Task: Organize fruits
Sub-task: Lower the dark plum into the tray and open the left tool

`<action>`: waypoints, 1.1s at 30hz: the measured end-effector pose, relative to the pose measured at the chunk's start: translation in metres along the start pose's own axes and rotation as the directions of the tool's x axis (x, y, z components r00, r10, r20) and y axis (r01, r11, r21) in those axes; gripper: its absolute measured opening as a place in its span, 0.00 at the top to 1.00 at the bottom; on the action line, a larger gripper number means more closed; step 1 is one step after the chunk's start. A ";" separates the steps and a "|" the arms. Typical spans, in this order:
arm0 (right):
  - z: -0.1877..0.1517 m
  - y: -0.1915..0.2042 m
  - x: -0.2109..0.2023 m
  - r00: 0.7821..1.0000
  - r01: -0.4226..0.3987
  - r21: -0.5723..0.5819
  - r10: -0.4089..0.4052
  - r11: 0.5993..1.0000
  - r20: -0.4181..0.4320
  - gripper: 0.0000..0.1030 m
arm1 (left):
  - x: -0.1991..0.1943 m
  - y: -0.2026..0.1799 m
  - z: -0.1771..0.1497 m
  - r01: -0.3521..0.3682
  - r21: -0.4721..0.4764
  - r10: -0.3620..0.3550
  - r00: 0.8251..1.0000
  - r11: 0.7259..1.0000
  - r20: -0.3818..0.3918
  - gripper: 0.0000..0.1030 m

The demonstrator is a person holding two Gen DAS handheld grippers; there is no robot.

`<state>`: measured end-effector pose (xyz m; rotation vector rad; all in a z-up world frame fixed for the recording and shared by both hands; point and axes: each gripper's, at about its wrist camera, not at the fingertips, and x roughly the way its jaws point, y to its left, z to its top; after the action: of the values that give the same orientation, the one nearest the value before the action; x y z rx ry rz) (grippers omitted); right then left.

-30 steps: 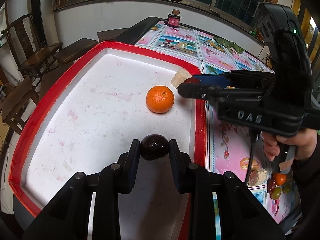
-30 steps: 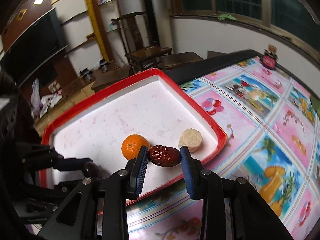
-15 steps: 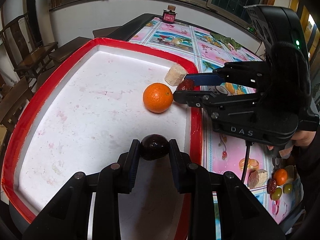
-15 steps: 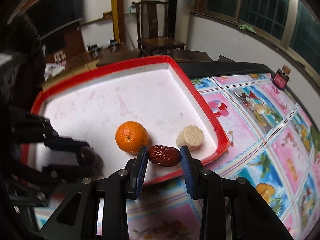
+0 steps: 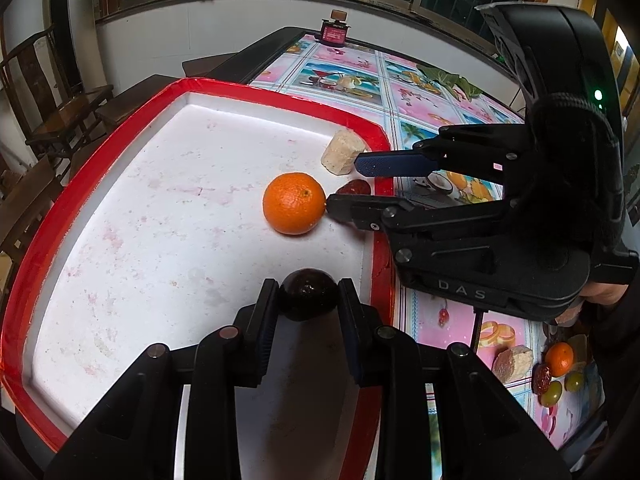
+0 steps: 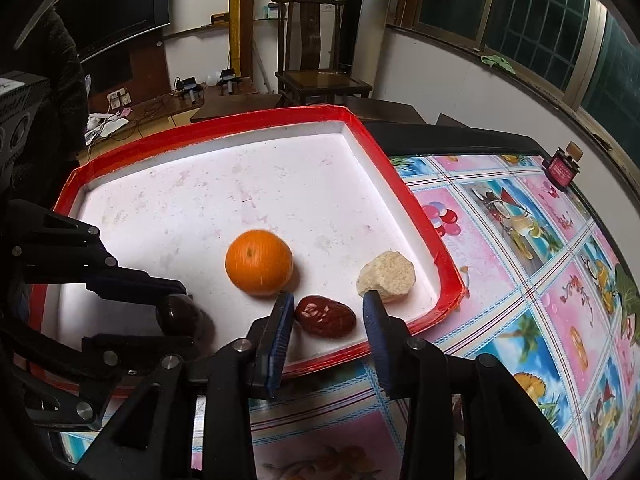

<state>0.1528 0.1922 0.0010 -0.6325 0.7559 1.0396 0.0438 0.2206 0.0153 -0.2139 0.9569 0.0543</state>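
Your left gripper point(image 5: 308, 300) is clamped on a dark, glossy round fruit point(image 5: 308, 294), held low over the near end of the red-rimmed white foam tray point(image 5: 132, 128). Your right gripper point(image 6: 326, 316) stands with its blue-padded fingers point(image 6: 280, 332) spread apart; a wrinkled dark red date point(image 6: 325, 317) lies on the tray floor between them, touching the left pad and clear of the right one. A round orange point(image 6: 259, 262) rests just beyond the date, and a pale, rough-surfaced chunk point(image 6: 386, 272) sits near the tray's corner beside the right finger. The tray lies on a table with a pink, fruit-patterned cloth point(image 6: 520, 280).
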 end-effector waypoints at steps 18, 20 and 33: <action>-0.064 -0.010 -0.110 0.985 -0.071 0.457 -0.011 0.887 0.173 0.41 | -0.026 -0.004 -0.014 -0.014 -0.014 0.015 0.998 1.000 0.064 0.36; -0.079 -0.004 -0.124 0.984 -0.078 0.499 -0.014 0.863 0.178 0.40 | -0.030 -0.006 -0.017 -0.031 -0.009 0.032 0.997 0.999 0.064 0.32; -0.162 0.050 -0.184 0.977 -0.054 0.542 -0.068 0.838 0.203 0.24 | -0.051 -0.029 -0.037 -0.077 0.049 0.073 0.994 0.996 0.086 0.29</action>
<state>0.0103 -0.0081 0.0465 -0.0251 0.8103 0.8112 -0.0111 0.1874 0.0410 -0.1261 0.8810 0.1063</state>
